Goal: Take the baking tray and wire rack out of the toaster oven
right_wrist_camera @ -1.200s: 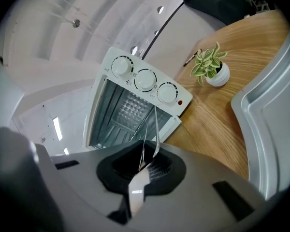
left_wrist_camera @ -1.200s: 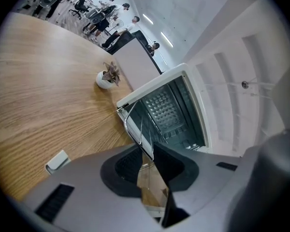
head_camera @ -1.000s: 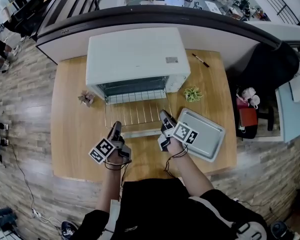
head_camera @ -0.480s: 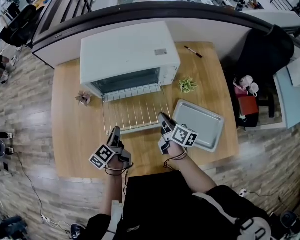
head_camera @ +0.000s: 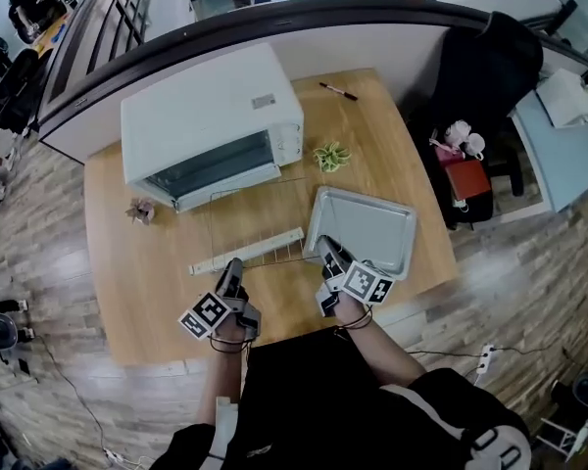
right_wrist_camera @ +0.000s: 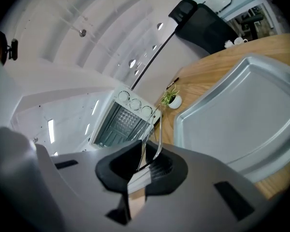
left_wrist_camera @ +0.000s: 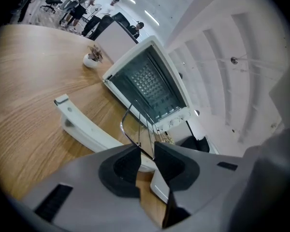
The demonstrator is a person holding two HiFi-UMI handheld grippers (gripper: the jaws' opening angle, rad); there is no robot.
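A pale wooden table [head_camera: 127,292] stands against a curved partition, with an open office beyond it and wood-look flooring around it. At the table's left, a small dried flower [head_camera: 140,210] sits beside the front left corner of the white oven [head_camera: 206,106]. The oven's door [head_camera: 245,251] hangs open and lies flat toward the person, and the cavity behind it looks dark.

The left gripper [head_camera: 231,264] reaches over the door's near edge, its jaws clamped on the near left stretch of the rack [left_wrist_camera: 121,125]. The rack is out of the oven, held in the air over the door between oven and person, its thin wires running back toward the opening.

The right gripper [head_camera: 325,248] holds the rack's near right stretch, its jaws closed on the wire.

Just right of that gripper, the tray [head_camera: 367,228] lies flat on the table, clear of the oven, with nothing in it. Behind the tray stands a small green plant [head_camera: 330,156], and farther back a pen [head_camera: 338,91] lies near the table's far edge. A black chair [head_camera: 480,96] stands off the table's right side.
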